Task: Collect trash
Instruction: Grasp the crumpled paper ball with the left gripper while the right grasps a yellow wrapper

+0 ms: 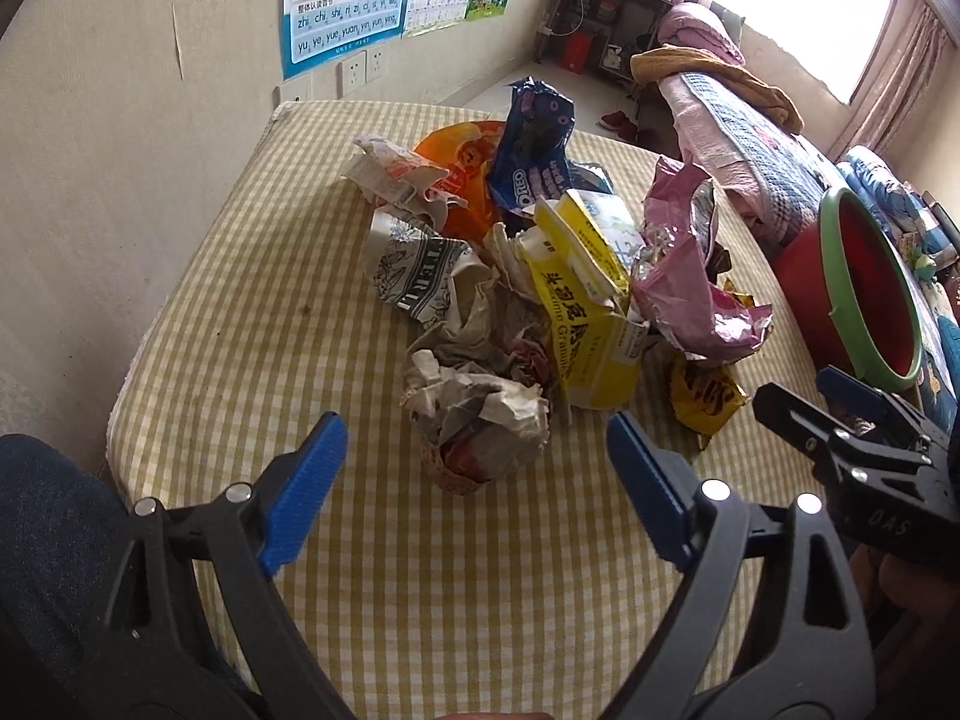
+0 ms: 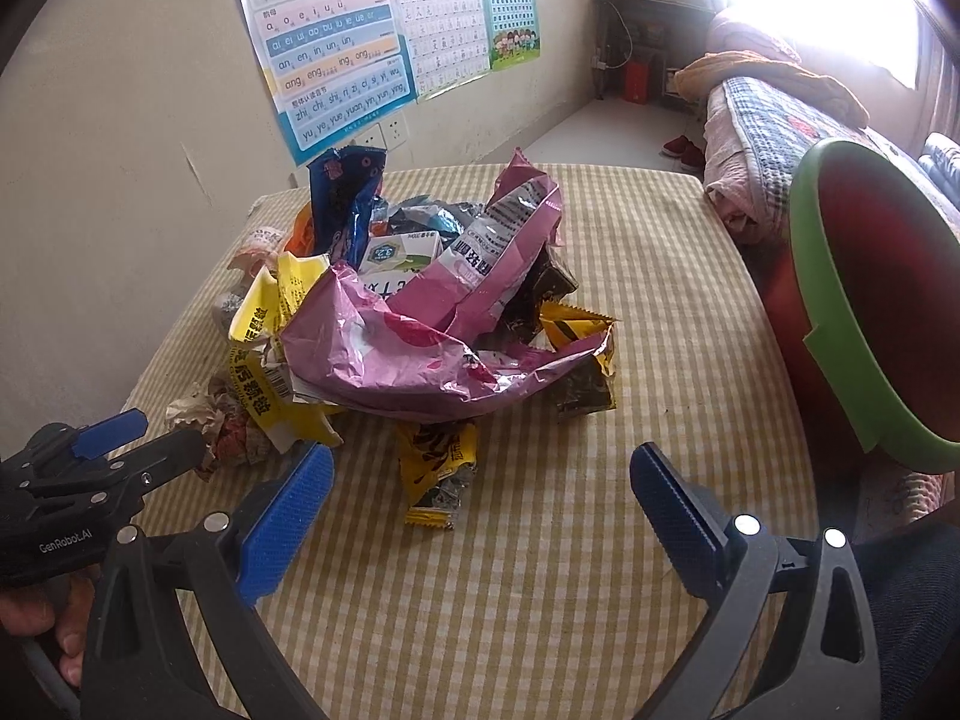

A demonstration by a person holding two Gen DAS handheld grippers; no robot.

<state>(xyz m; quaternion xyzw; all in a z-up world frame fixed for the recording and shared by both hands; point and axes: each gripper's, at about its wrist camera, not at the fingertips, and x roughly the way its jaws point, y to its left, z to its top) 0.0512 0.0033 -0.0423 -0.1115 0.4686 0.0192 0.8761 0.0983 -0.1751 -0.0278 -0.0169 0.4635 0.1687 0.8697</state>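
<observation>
Approach step: left gripper [image 1: 477, 474] and right gripper [image 2: 483, 498] both hang with jaws wide and empty just short of the trash pile [image 1: 540, 276] mid-bench [image 1: 240, 276], red bin [image 2: 876, 312] at right; next, probably close on the nearest wrapper.

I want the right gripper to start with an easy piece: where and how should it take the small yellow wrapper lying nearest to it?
Probably grip the small yellow wrapper across its crinkled middle, coming down from above and the near side. It lies flat on the checked cloth, apart from the pile's front edge, and its narrow width fits between the open right gripper fingers. The pink bag overhangs its far end, so avoid that.
</observation>
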